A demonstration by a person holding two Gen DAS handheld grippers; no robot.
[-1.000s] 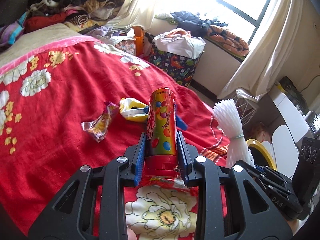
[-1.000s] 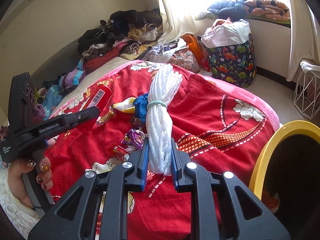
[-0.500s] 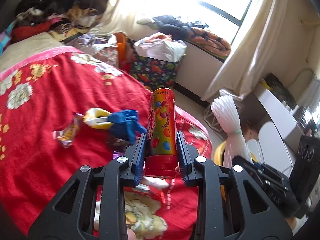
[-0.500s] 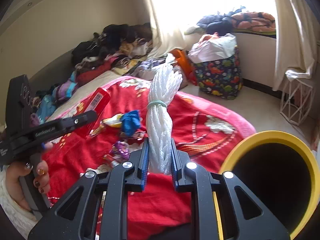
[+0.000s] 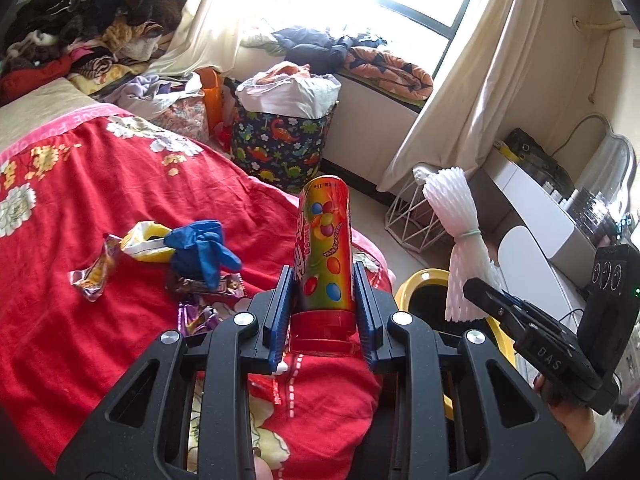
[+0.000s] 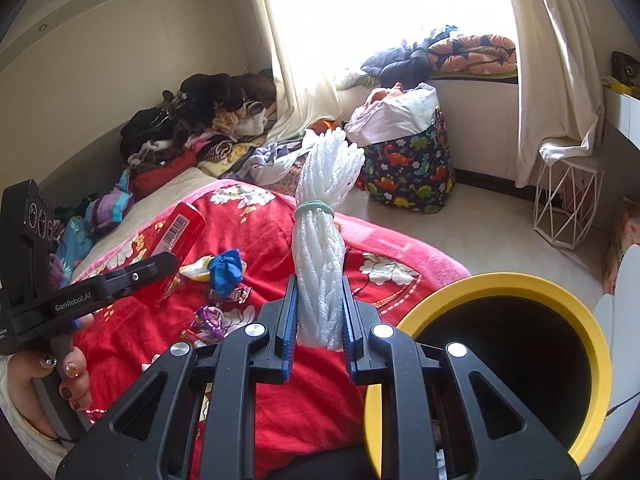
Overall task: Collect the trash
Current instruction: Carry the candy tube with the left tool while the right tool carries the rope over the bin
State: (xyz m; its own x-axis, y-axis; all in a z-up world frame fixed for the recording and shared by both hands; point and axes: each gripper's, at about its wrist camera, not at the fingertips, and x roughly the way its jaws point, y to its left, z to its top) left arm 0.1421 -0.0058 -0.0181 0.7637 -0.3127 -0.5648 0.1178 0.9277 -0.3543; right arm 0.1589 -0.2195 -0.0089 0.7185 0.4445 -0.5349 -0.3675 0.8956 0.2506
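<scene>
My left gripper is shut on a red candy tube with coloured dots, held upright above the red bed cover. My right gripper is shut on a white foam net bundle tied with a green band, just left of the yellow-rimmed bin. The bundle and bin rim also show in the left wrist view. On the bed lie a blue glove, a yellow wrapper, a foil snack wrapper and purple wrappers.
A dinosaur-print laundry basket stands on the floor by the window. A white wire stand is by the curtain. Clothes are piled at the bed's far end. A white desk is at the right.
Both grippers have moved right, off the bed's middle toward its edge. The yellow bin has come much closer to the right gripper. Both holds are unchanged.
</scene>
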